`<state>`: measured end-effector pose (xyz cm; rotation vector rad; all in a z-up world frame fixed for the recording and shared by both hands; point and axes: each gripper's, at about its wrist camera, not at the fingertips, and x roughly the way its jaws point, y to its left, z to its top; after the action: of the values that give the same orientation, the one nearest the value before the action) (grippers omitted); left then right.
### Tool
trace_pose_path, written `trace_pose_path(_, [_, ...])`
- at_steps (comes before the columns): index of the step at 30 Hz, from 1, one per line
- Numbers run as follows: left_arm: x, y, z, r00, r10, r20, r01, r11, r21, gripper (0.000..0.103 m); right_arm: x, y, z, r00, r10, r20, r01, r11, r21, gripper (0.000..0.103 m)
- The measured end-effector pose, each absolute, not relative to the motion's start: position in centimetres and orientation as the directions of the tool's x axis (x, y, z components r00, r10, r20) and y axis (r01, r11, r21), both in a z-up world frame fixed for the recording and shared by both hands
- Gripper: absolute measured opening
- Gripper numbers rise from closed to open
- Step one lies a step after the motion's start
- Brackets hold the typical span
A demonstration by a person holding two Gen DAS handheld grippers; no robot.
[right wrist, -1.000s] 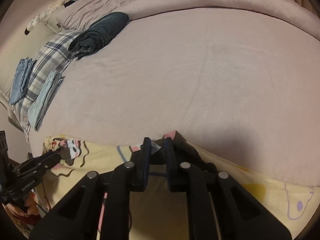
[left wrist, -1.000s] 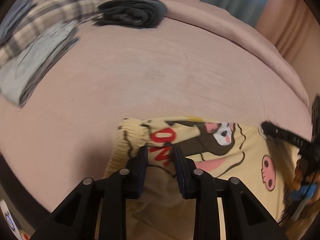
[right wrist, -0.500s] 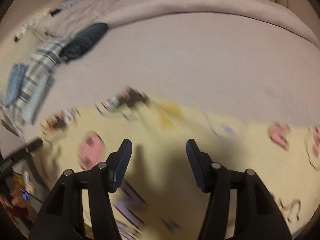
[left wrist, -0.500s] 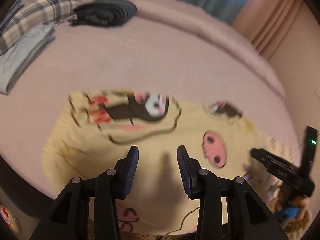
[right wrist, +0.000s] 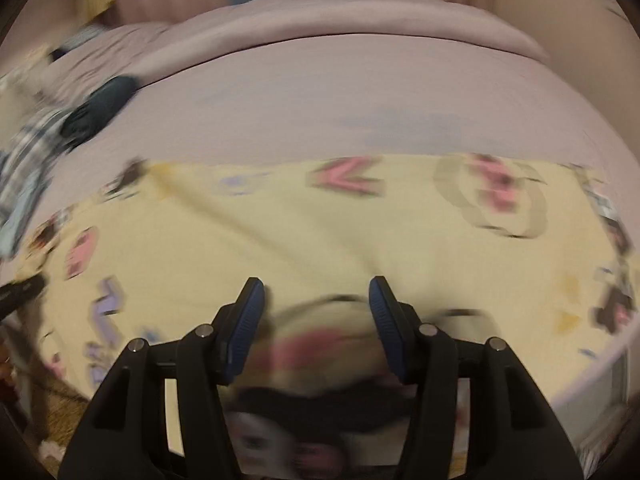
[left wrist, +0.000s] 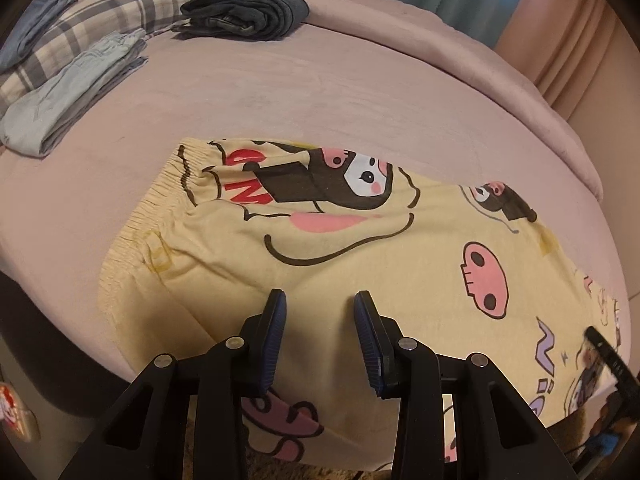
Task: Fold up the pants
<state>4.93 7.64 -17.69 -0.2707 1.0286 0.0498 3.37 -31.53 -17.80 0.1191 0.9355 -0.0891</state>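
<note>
Your yellow cartoon pants [left wrist: 360, 264] lie flat on the pink bed [left wrist: 280, 92], with the stretchy waistband [left wrist: 160, 204] at the left end and the legs running off to the right. The near edge hangs a little over the side of the bed.

Your left gripper [left wrist: 318, 300] hovers just over the pants with its jaws apart and nothing between them. Your right gripper [right wrist: 316, 288] is also apart and holds nothing, with only the cloth lying under it. Its jaws have just been opening and then closing a little.

I think you have just laid one fold down and now need the next one. To do it well, pinch only the top edge of the cloth, one gripper near the waistband and one near the leg end. Lift both ends together so the pants stay smooth. Bring the ends across evenly and line up the edges before you let go.

A second ago both grippers were pinched on the pants, which sat bunched close to the near edge. Now the pants are spread further up the bed, and both grippers have let go. The right view is blurry. The folded clothes [left wrist: 68, 100] by the plaid pillow [left wrist: 100, 12] look the same.
</note>
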Motion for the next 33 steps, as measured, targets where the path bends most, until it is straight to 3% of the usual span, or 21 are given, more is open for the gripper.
trace_pose_path(3, [5.0,7.0,-17.5,0.503,-0.054,-0.863,-0.16,0.975,-0.154,0.039,2.9,-36.4,-18.0,0.601,-0.036,-0.799,0.215,0.97,0.118,0.052])
trace_pose_path(7, [5.4,5.6,-17.1,0.476,-0.014,-0.879,-0.152,0.984,-0.098,0.039,2.1,-42.6,-17.6,0.634,0.036,-0.773,0.274,0.924,0.268,0.039])
trace_pose_path(9, [5.7,4.6,-16.5,0.471,-0.072,-0.879,-0.124,0.981,-0.146,0.039,2.4,-44.1,-16.8,0.626,0.07,-0.777,0.288,0.905,0.314,0.045])
trace_pose_path(13, [6.8,1.4,-15.0,0.49,-0.16,-0.857,-0.041,0.978,-0.206,0.039,3.5,-45.2,-13.8,0.659,-0.108,-0.744,0.308,0.942,0.137,0.062])
trace_pose_path(15, [7.4,-0.2,-14.5,0.502,-0.192,-0.844,0.003,0.975,-0.22,0.039,4.7,-46.6,-13.3,0.653,-0.151,-0.742,0.324,0.942,0.093,0.064])
trace_pose_path(19, [8.6,-3.9,-15.2,0.48,-0.269,-0.835,0.089,0.962,-0.258,0.039,8.1,-50.0,-14.3,0.637,-0.102,-0.764,0.324,0.935,0.146,0.062])
trace_pose_path(23, [9.4,-5.5,-17.5,0.431,-0.231,-0.872,0.096,0.973,-0.21,0.039,10.4,-51.7,-17.0,0.541,-0.167,-0.824,0.394,0.916,0.073,0.061])
trace_pose_path(27, [8.6,-5.4,-17.9,0.459,-0.208,-0.864,0.122,0.978,-0.171,0.039,10.6,-52.4,-17.6,0.563,-0.216,-0.798,0.411,0.911,0.043,0.059])
trace_pose_path(29, [8.4,-5.1,-18.1,0.464,-0.197,-0.864,0.101,0.98,-0.169,0.039,11.0,-52.5,-18.4,0.504,-0.346,-0.792,0.465,0.881,-0.089,0.071])
trace_pose_path(30, [8.2,-5.1,-18.0,0.468,-0.191,-0.863,0.091,0.982,-0.168,0.039,10.7,-53.1,-18.7,0.512,-0.34,-0.789,0.479,0.875,-0.066,0.077])
trace_pose_path(33, [7.6,-5.6,-17.7,0.472,-0.16,-0.867,0.094,0.987,-0.131,0.039,9.2,-54.5,-18.2,0.581,-0.267,-0.769,0.483,0.873,0.063,0.074])
